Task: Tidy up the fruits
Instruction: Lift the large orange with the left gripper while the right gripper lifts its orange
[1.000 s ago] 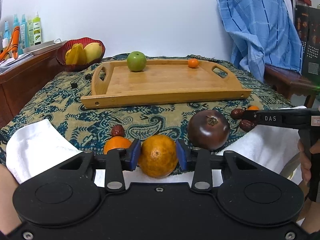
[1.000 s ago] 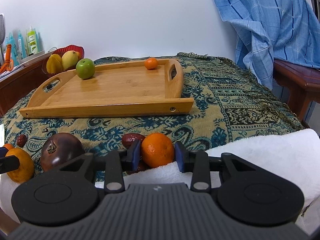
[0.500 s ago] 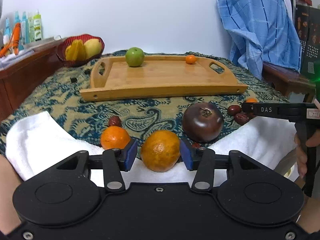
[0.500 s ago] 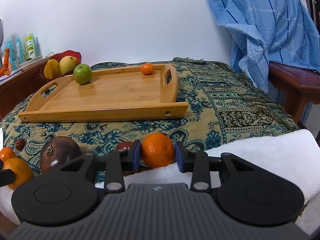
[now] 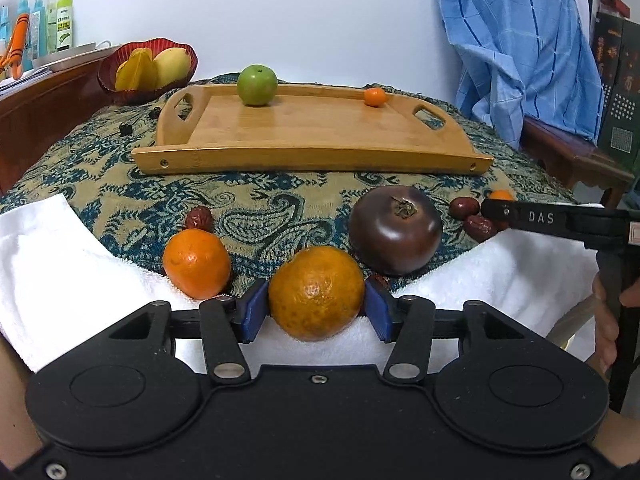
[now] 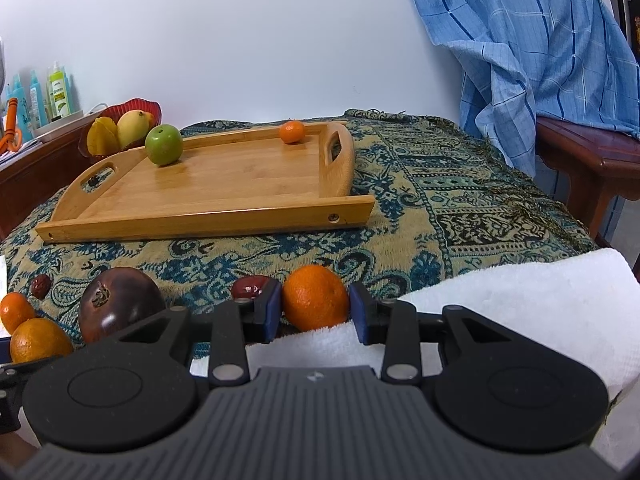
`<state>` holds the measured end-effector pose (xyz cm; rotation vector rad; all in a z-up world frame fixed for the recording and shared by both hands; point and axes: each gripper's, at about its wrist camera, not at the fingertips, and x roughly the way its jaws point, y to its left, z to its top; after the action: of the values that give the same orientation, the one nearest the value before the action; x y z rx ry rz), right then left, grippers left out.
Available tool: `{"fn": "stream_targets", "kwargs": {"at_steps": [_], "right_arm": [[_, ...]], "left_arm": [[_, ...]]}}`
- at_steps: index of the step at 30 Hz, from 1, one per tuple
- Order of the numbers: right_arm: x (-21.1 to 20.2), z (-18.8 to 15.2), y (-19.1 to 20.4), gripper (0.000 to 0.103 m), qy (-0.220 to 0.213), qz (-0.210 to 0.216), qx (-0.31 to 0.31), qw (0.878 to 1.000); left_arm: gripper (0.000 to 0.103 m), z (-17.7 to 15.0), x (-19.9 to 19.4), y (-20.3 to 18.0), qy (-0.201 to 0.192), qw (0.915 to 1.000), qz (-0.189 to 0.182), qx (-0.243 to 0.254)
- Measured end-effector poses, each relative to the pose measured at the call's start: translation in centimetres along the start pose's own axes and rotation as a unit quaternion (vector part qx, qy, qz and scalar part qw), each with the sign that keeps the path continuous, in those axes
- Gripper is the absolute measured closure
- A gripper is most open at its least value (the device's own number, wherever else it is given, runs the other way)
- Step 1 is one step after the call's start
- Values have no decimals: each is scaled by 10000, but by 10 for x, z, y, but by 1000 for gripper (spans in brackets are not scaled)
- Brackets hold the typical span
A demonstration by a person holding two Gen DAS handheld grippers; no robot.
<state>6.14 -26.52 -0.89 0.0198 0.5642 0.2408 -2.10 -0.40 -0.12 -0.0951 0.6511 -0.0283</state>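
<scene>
A large orange [image 5: 316, 294] rests on the white towel's edge. My left gripper [image 5: 317, 312] is open around it, its blue pads close beside its sides. A smaller orange [image 5: 196, 262], a dark round fruit [image 5: 394, 232] and red dates [image 5: 199, 218] lie nearby on the patterned cloth. My right gripper [image 6: 316, 308] is shut on another orange [image 6: 316, 298], with a date [image 6: 250, 286] just behind its left pad. One of its fingers [image 5: 536, 218] shows at the right of the left wrist view. The bamboo tray [image 5: 312, 160] holds a green apple [image 5: 257, 85] and a small tangerine [image 5: 375, 97].
A white towel [image 6: 500, 300] covers the table's near edge. A red bowl [image 5: 148, 68] of yellow fruit stands behind the tray at the left. Bottles [image 5: 60, 20] line a wooden shelf there. A blue cloth [image 5: 520, 52] hangs over a wooden chair at the right.
My left gripper's jaws have spread, and it has moved forward and down, so the large orange now sits between the pads. The right gripper has kept still on its orange.
</scene>
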Motion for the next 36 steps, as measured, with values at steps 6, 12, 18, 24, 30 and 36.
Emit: {"fn": "stream_targets", "kwargs": {"at_steps": [6, 12, 18, 24, 30, 36], "right_arm": [[-1, -2, 1, 59, 19, -13, -45, 10000], [-1, -5, 4, 57, 39, -60, -184, 9998], [3, -4, 4, 57, 80, -75, -192, 9998], [0, -3, 3, 64, -43, -70, -66, 9999], [-4, 2, 4, 64, -262, -77, 6, 9996], [-5, 10, 9, 64, -572, -4, 17, 9984]], "left_arm": [[50, 1, 3, 6, 118, 9996, -163, -216], [54, 4, 3, 10, 151, 9990, -184, -391], [54, 5, 1, 8, 114, 9992, -102, -357], [55, 12, -6, 5, -105, 9997, -22, -202], [55, 25, -12, 5, -220, 9997, 68, -50], [55, 48, -13, 9, -375, 9992, 95, 129]]}}
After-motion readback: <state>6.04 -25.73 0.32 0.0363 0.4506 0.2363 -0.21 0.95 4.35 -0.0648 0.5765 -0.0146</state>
